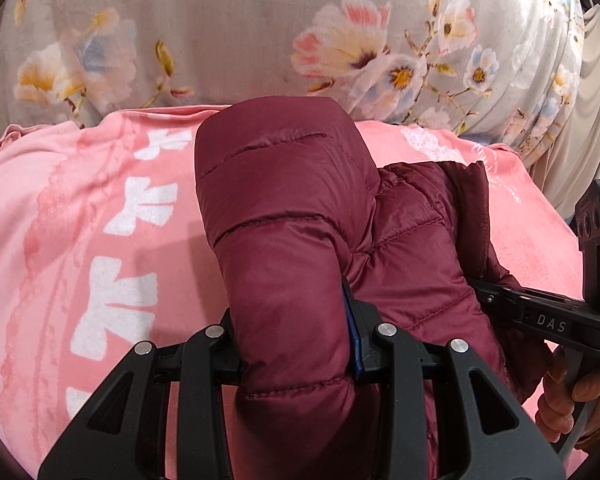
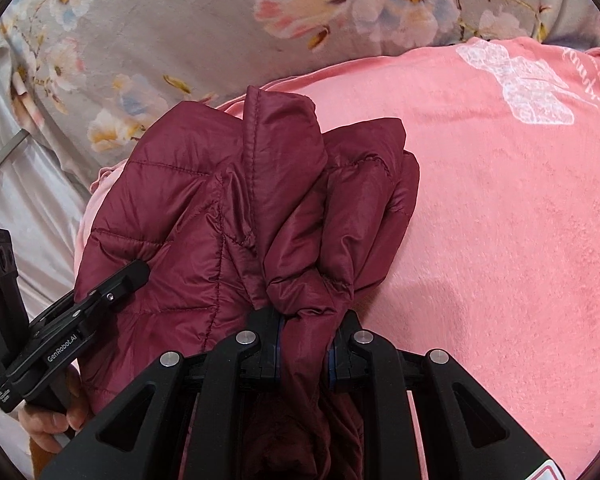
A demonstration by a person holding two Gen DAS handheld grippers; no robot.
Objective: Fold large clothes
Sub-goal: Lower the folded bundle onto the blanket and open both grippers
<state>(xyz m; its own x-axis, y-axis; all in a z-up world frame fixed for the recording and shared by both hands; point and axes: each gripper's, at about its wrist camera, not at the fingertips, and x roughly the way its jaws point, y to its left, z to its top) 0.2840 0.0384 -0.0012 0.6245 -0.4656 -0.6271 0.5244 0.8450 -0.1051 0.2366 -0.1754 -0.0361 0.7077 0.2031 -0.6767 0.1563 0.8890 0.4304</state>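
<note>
While both tools grip the same garment, the jacket (image 1: 300,216) sits bunched at the centre of each frame, a maroon quilted puffer lying on the pink blanket (image 1: 80,216).

Left gripper (image 1: 296,344): fingers clamped on a thick padded roll of the jacket, possibly a sleeve; the bulk fills the gap, so the fingers sit wide but loaded. A blue pad shows at the right finger.

Right gripper (image 2: 304,340): fingers pinched close on a narrow gathered wad of fabric, lower centre of its frame. In the left view this tool enters from the lower right, held by a bare hand (image 1: 576,396).

Judgement: holding two separate points lets the person spread or lift the jacket and lay one part over another; the fold looks early, as the fabric is still crumpled, with no flat panel yet.

Surface: pink blanket with white bow prints and a lace-pattern band at left of the left view. Behind it, across the top of both frames, a grey floral cloth (image 2: 140,40). Pale satin-like fabric (image 2: 32,200) at left of the right view; hard to tell whether it is bedding.
</note>
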